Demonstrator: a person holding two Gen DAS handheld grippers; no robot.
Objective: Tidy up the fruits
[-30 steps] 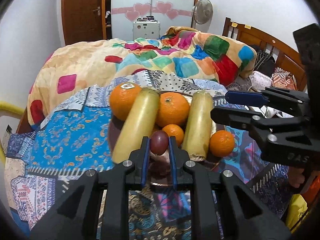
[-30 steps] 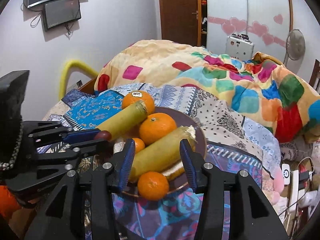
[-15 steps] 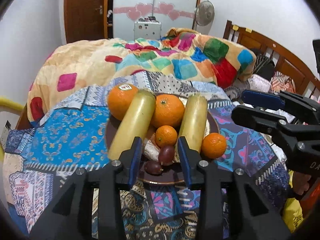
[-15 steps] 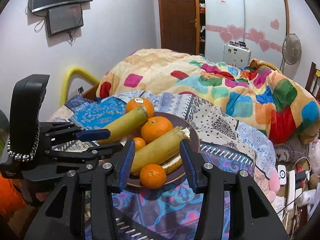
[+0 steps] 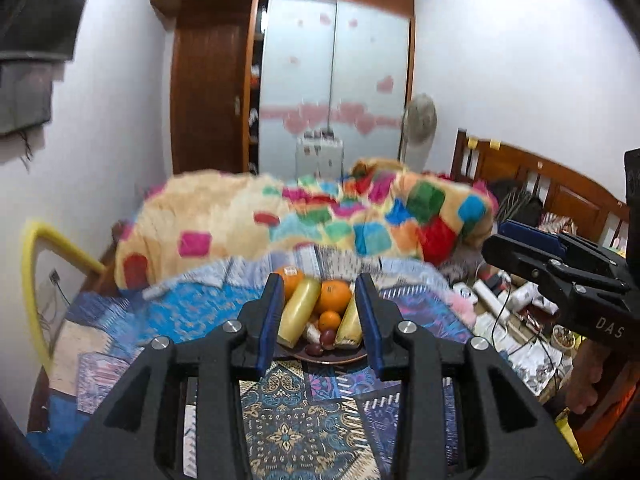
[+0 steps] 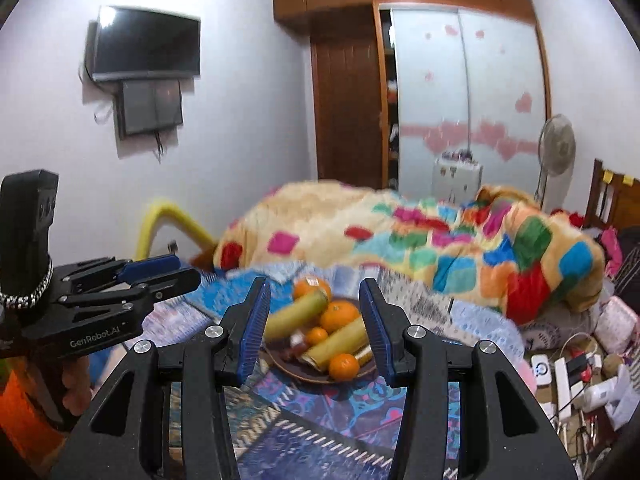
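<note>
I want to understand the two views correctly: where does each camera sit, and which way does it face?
Left wrist: on the left gripper, facing the fruit plate and bed; right gripper shows at right.
Right wrist: on the right gripper, facing the same plate; left gripper shows at left.
Shared: plate, blanket, wardrobe.

A patchwork quilt point(image 6: 420, 240) covers the bed, with a wall television point(image 6: 146, 50) and fan point(image 6: 557, 145).
</note>
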